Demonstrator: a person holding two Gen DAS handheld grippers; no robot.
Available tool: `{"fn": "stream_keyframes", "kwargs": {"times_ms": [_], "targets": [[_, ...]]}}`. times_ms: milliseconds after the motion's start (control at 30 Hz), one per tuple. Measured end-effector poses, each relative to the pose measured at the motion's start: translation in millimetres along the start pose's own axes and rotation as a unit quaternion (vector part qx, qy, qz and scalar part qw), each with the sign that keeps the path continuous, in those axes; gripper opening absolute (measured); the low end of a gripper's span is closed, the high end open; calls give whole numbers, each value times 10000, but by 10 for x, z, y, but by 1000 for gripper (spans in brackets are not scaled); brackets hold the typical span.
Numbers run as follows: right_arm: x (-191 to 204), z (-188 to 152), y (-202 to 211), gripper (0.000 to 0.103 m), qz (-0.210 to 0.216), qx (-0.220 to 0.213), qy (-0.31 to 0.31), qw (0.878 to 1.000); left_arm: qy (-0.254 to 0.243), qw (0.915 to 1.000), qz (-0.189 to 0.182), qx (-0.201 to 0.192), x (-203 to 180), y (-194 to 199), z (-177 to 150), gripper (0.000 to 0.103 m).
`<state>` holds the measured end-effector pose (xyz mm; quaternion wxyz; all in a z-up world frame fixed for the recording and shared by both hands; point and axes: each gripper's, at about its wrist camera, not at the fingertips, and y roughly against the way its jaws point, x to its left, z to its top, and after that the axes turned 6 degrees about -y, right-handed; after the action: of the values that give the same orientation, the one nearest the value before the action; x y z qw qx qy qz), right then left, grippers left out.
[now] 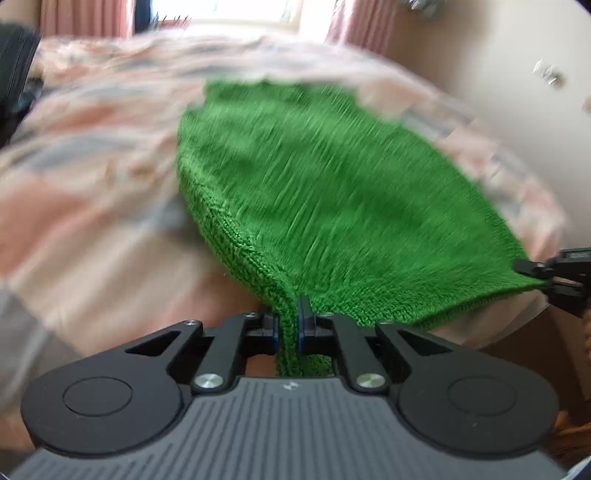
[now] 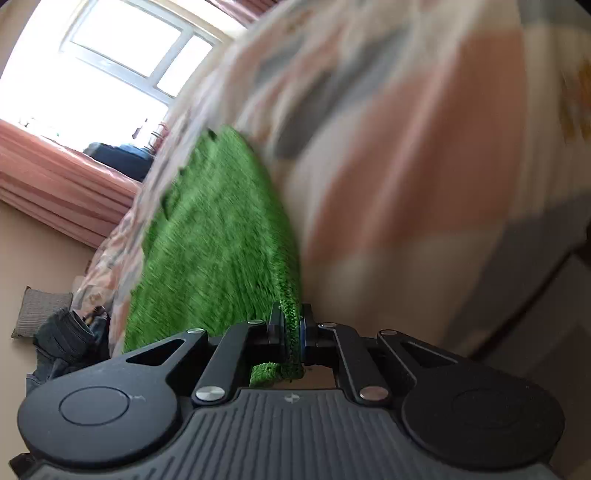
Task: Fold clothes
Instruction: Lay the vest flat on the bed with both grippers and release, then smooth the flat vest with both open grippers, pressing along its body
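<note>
Left wrist view: the left gripper [image 1: 289,317] pinches a corner of the green knit [image 1: 314,192] between its two fingers, the fabric bunched into a narrow fold that runs down between the pads toward the gripper body. From there the knit spreads forward and to the right over the bedspread [image 1: 92,177], which is patterned in pink, grey and cream. At the far right of this view the right gripper [image 1: 546,277] grips the other near corner, so the near hem stretches between the two. The picture is blurred, and the knit's far edge looks ragged against the bedspread. Pink curtains [image 1: 85,16] and a bright window [image 1: 236,9] lie ahead, beyond the bed.

Right wrist view: the camera is rolled, so the bed stands tilted. The right gripper [image 2: 293,321] is clamped on the knit's [image 2: 214,229] edge, with cloth showing between the pads and below them. The knit runs ahead and to the left; the bedspread [image 2: 424,166] fills the right. A window [image 2: 129,48], a curtain [image 2: 55,177] and dark clothing [image 2: 62,339] sit to the left.
</note>
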<state>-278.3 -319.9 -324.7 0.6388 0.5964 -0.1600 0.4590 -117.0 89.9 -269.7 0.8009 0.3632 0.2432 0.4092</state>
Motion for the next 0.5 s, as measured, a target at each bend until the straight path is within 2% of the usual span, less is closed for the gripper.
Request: {"fn": "stream_keyframes", "kwargs": {"times_ms": [100, 167, 200, 300, 367, 400, 433, 467, 500], "targets": [[139, -37, 187, 5, 222, -176, 227, 9993, 172, 9996, -69, -210, 70, 143, -58, 6], [259, 8, 223, 5, 119, -310, 621, 9975, 149, 9992, -123, -352, 84, 220, -24, 6], [247, 18, 157, 5, -90, -297, 712, 9970, 128, 9989, -149, -422, 89, 257, -3, 6], [132, -62, -91, 6, -538, -175, 742, 9956, 208, 9997, -65, -85, 89, 7, -81, 9], [262, -161, -65, 9, -746, -255, 1130, 9905, 309, 9994, 113, 128, 66, -127, -171, 10], [342, -197, -44, 15, -861, -278, 1330, 9870, 274, 9992, 246, 163, 27, -112, -166, 13], [420, -230, -24, 30, -989, -293, 1529, 9829, 209, 9989, 392, 175, -21, -69, -144, 18], [492, -256, -2, 37, -1171, -291, 1737, 9774, 100, 9981, 564, 227, -80, -25, -109, 23], [560, -297, 34, 48, -1357, -361, 1987, 9700, -25, 9968, 745, 292, -142, 20, -70, 24]]}}
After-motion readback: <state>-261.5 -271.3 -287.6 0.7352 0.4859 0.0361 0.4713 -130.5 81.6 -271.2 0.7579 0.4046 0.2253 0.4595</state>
